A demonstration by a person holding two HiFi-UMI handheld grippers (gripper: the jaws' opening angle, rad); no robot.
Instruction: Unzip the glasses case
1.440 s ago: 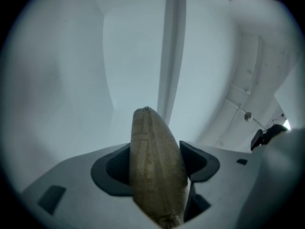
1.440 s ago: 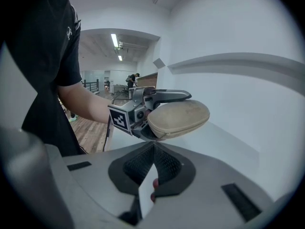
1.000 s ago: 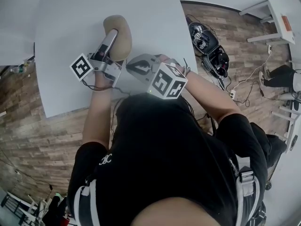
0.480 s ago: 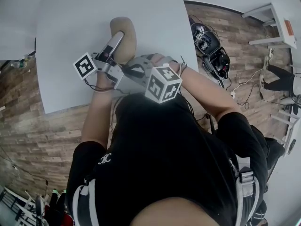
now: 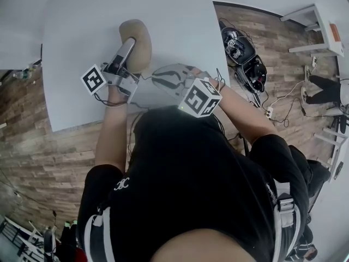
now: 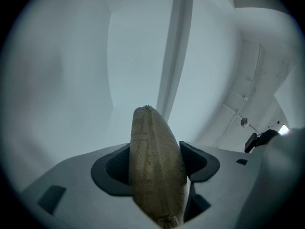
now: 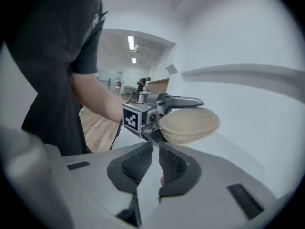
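Pale desk (image 5: 82, 21) stretched bare on every side, its near edge closest to the person (image 5: 185, 190). Nearest, the right gripper (image 7: 156, 144) had its fingers (image 7: 138, 165) pressed together on nothing I could make out, aimed at the near end of the tan glasses case (image 5: 140, 33), likely for the zipper pull. Beyond, the left gripper (image 5: 126, 49) pinched that case across both shells with its fingers (image 6: 198, 161), steadying it.

Glasses case (image 5: 140, 34) partly hidden under left gripper (image 5: 128, 43)

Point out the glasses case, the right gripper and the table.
glasses case (image 5: 142, 36): head view, its tan rounded shell.
right gripper (image 7: 156, 149): right gripper view, midway between its fingertips.
table (image 5: 82, 21): head view, bare white top.
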